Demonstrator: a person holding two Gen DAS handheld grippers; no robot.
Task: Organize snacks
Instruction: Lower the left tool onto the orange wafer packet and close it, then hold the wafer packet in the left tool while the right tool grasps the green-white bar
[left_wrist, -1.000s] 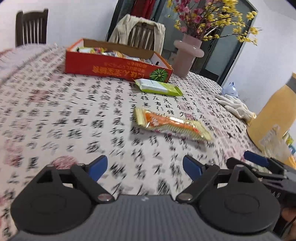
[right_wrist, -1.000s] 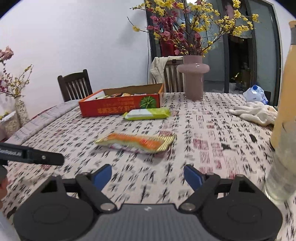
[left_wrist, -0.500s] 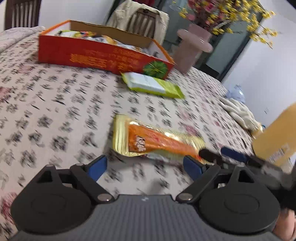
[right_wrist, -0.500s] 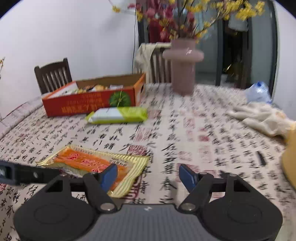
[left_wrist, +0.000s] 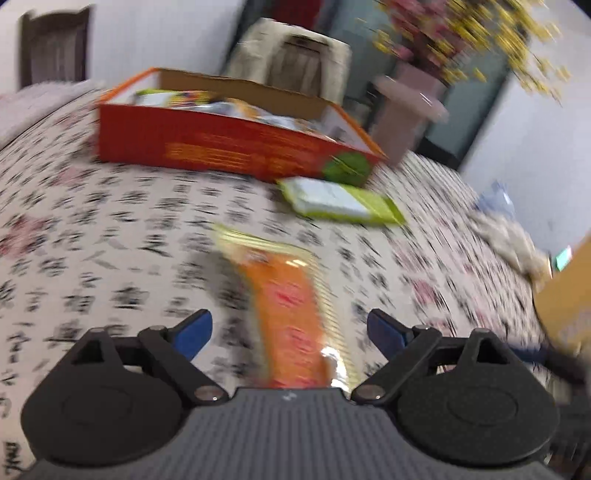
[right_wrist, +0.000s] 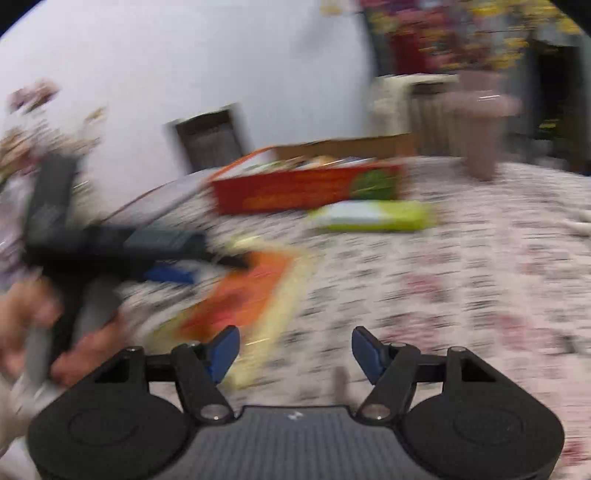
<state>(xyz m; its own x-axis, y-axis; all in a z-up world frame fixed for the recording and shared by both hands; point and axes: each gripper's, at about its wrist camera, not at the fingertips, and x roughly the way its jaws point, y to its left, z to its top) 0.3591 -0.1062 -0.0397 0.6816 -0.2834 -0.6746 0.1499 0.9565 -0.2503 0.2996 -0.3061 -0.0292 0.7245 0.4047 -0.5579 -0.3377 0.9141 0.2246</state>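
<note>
Covering the whole table is a cloth (left_wrist: 110, 206) w/ black characters and pink patches, blurred in both views. At the far side stands the red snack box (left_wrist: 229, 147), lid open, packets inside; a pink vase (left_wrist: 406, 118) w/ flowers is behind its right corner. Just in front of the box, apart from it, lies a green-white snack pack (left_wrist: 340, 203), flat on the cloth.

Nearer lies the orange-gold snack pack (left_wrist: 291, 314), long side pointing to the left gripper (left_wrist: 290, 330). This gripper's jaws are wide apart and have just been opening; the pack runs between the blue pads, no pad touches it.

The right gripper (right_wrist: 293, 349) has jaws approx. half apart, just been closing; only the gold edge of the orange pack (right_wrist: 251, 295) is by its left pad, and contact I cannot tell. The person's left hand (right_wrist: 40, 332) shows at the left edge of the right wrist view.
</note>
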